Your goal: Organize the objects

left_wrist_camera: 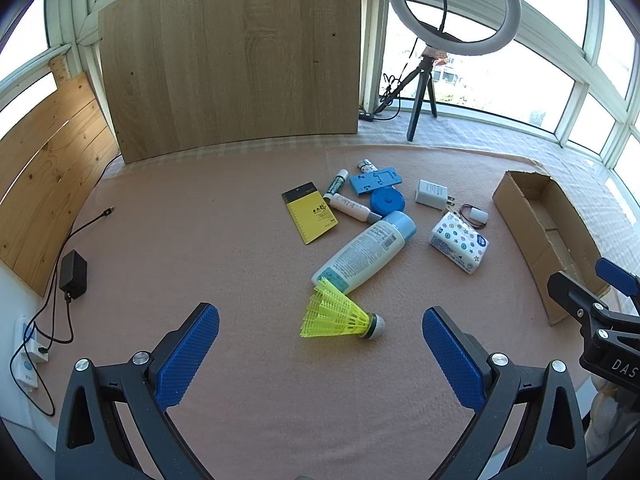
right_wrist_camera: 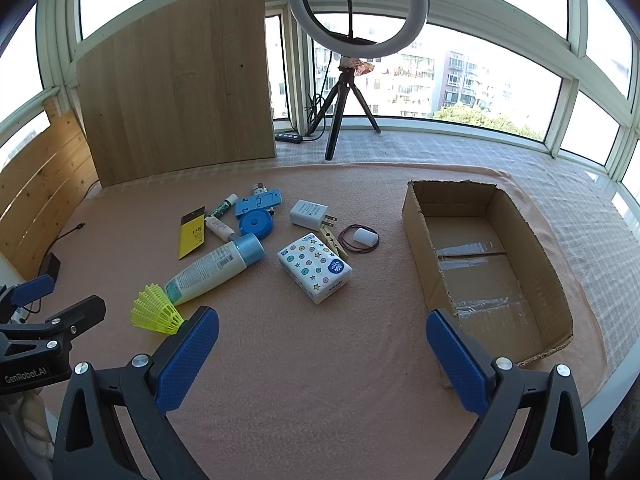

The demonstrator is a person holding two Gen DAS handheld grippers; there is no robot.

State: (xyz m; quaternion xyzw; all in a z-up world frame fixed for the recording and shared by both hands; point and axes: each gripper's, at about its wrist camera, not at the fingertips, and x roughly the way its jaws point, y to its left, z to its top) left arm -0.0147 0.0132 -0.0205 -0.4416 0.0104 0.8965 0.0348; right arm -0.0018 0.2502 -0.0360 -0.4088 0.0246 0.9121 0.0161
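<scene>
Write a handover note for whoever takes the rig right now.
Left gripper: open, empty, hovering just short of the yellow plastic shuttlecock.
Right gripper: open, empty, over the pink cloth beside the brown cardboard box.
Box holds nothing. White lotion bottle with blue cap, patterned tissue pack, white charger and the other small items all lie on the cloth.
Done: nothing. Left: everything.
</scene>
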